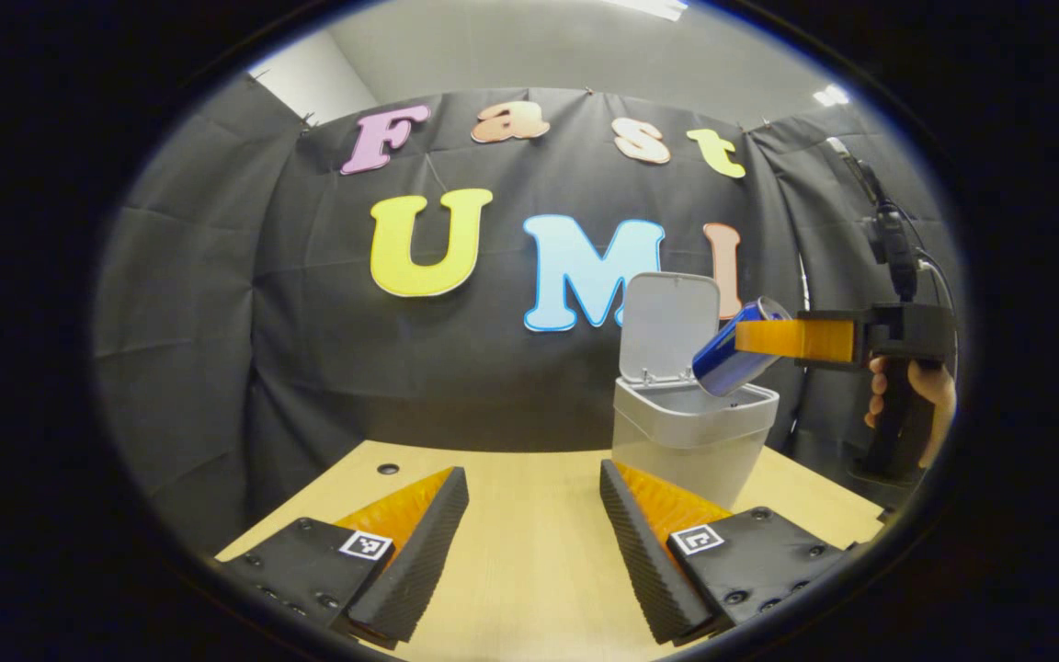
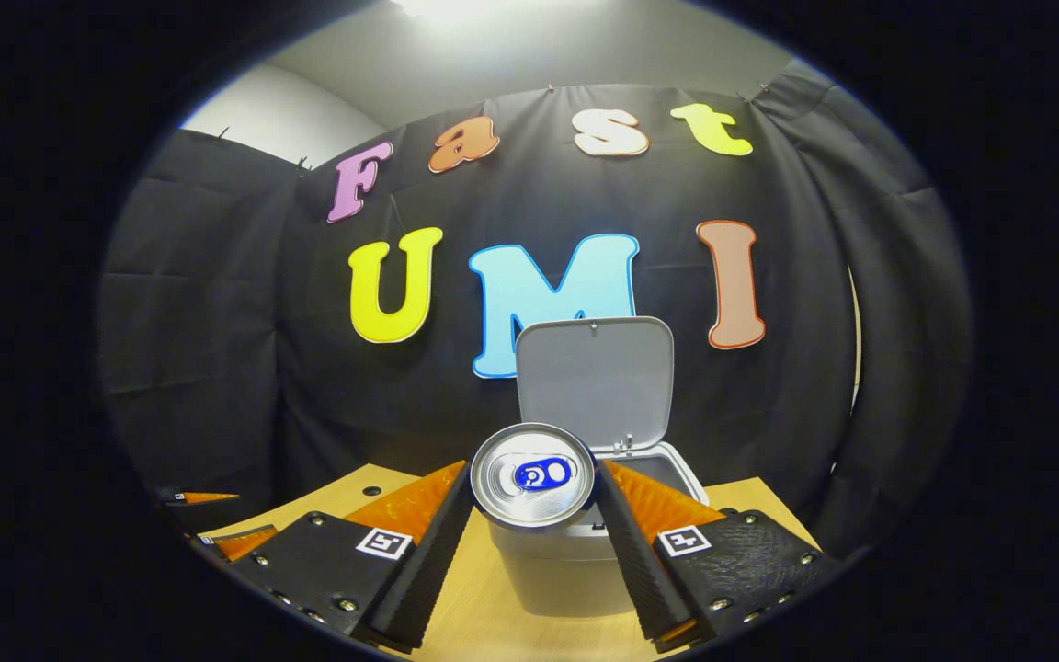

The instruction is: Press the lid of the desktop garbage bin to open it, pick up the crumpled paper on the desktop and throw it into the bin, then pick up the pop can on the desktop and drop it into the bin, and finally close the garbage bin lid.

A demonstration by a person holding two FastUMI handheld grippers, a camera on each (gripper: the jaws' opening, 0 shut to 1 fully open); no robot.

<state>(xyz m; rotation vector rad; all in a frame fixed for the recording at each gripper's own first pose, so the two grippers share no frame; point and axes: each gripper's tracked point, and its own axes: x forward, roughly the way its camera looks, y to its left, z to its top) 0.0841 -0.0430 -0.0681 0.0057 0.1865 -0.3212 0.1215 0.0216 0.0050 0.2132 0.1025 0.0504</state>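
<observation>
The right tongs are clamping the blue pop can, holding it tilted over the open garbage bin, whose lid is standing upright. The bin is sitting seemingly near the bench's far right edge. The left tongs are hanging apart, holding nothing.

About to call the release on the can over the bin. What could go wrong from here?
1. The pop can hangs tilted in the right gripper near the bin's rim, not centred over the opening; it may clip the rim and bounce onto the desk.
2. The open lid stands right behind the can; a knock could swing it shut.
</observation>
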